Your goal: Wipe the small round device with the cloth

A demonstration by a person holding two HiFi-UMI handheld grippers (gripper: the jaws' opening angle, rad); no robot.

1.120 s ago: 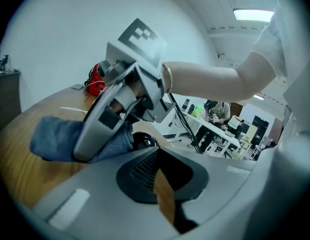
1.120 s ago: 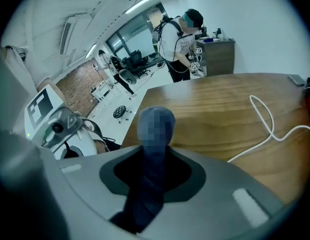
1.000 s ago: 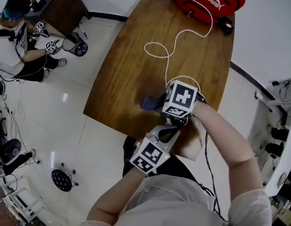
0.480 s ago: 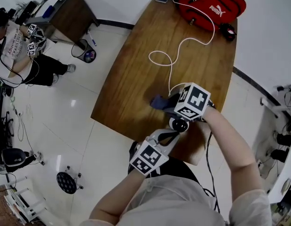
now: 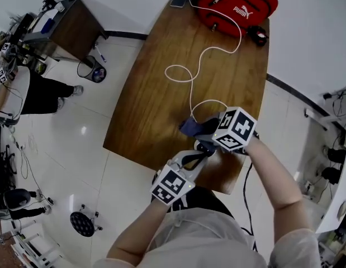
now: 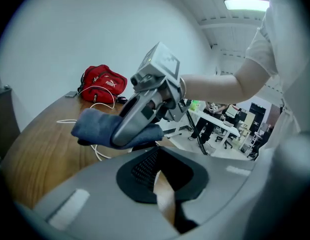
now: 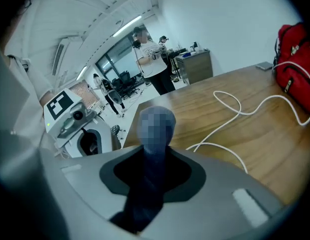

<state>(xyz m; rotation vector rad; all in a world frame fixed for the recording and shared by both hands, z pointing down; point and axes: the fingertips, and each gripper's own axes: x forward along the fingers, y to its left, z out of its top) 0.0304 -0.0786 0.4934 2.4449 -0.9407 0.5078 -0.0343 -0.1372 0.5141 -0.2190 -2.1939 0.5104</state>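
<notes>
Now, blue cloth (image 5: pixel 188 127) lengthwise in right gripper (image 5: pixel 205 132) jaws, pointing left

Shifted right across the desk (image 5: pixel 156 94)
Carried the cloth (image 5: pixel 188 127) — clamped in the right gripper (image 5: pixel 199 130) — from left of the white cable (image 5: pixel 208 101) loop to just under it.

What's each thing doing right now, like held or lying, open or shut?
Blue cloth: bunched, pinched in the right gripper.
Right gripper: shut on the cloth.
Small round black device: held at the left gripper's tips.
Left gripper: shut on the device.
White cable: loose, looping across the wooden table.
Red fabric bag: lying at the table's far end.
</notes>
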